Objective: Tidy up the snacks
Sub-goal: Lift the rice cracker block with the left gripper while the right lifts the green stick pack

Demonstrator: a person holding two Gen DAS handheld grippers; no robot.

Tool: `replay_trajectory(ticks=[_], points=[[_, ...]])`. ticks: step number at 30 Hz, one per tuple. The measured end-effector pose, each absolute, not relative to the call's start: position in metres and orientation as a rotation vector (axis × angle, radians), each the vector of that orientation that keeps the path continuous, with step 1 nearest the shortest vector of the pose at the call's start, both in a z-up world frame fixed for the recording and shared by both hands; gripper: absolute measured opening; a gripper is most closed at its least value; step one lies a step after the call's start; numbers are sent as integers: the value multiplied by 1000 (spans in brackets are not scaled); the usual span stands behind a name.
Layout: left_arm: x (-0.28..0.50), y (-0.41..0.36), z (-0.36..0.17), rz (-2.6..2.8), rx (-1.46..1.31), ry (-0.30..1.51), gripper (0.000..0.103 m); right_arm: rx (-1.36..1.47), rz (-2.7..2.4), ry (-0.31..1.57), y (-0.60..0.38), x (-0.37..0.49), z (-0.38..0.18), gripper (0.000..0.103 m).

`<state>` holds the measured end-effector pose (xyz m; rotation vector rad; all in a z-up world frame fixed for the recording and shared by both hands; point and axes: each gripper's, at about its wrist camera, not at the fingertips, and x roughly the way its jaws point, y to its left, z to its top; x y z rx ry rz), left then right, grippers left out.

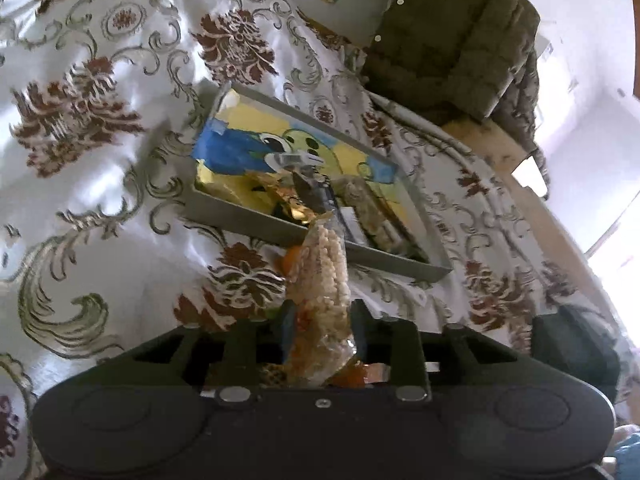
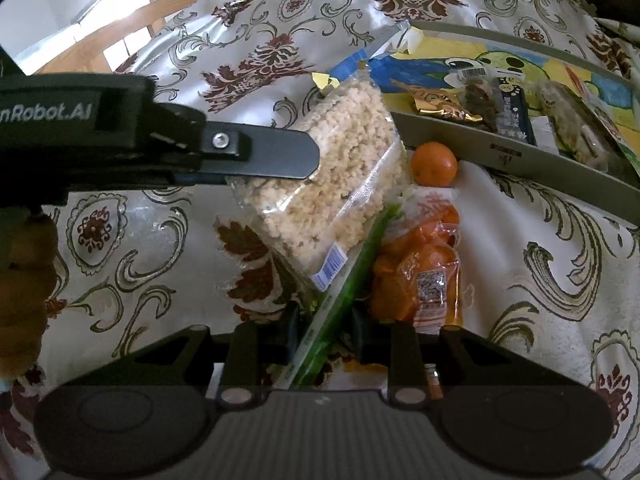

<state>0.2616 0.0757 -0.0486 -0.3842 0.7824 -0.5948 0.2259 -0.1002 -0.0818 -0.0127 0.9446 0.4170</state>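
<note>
A clear bag of puffed rice (image 1: 324,272) stands between the fingers of my left gripper (image 1: 322,320), which is shut on its lower part. In the right wrist view the same bag (image 2: 344,184) lies tilted over the tablecloth, with the left gripper's finger (image 2: 272,154) across it. My right gripper (image 2: 324,332) is shut on a green-edged clear packet (image 2: 340,300). Beside it lie an orange snack packet (image 2: 420,264) and a small orange (image 2: 434,164). A grey tray (image 2: 472,144) with a colourful picture bottom holds several wrapped snacks (image 2: 500,108).
A white tablecloth (image 1: 120,160) with brown and green patterns covers the table. An olive padded jacket (image 1: 452,40) hangs over a chair behind the tray (image 1: 248,224). A second grey tray (image 1: 344,12) sits farther back. A hand (image 2: 20,288) shows at the left edge.
</note>
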Motion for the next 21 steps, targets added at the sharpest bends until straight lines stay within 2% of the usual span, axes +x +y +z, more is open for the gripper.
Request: replay_trajectory(ticks=[6, 9, 12, 14, 21], points=[[266, 82, -50, -547, -378, 810, 33, -25, 416, 940, -99, 225, -82, 29], [272, 85, -58, -580, -474, 868, 35, -25, 416, 941, -99, 225, -82, 29], [275, 77, -66, -555, -424, 919, 35, -33, 419, 937, -99, 225, -82, 29], [273, 72, -68, -518, -367, 920, 33, -35, 419, 936, -98, 224, -82, 29], [274, 87, -64, -446, -426, 894, 27, -21, 415, 924, -98, 223, -83, 27]])
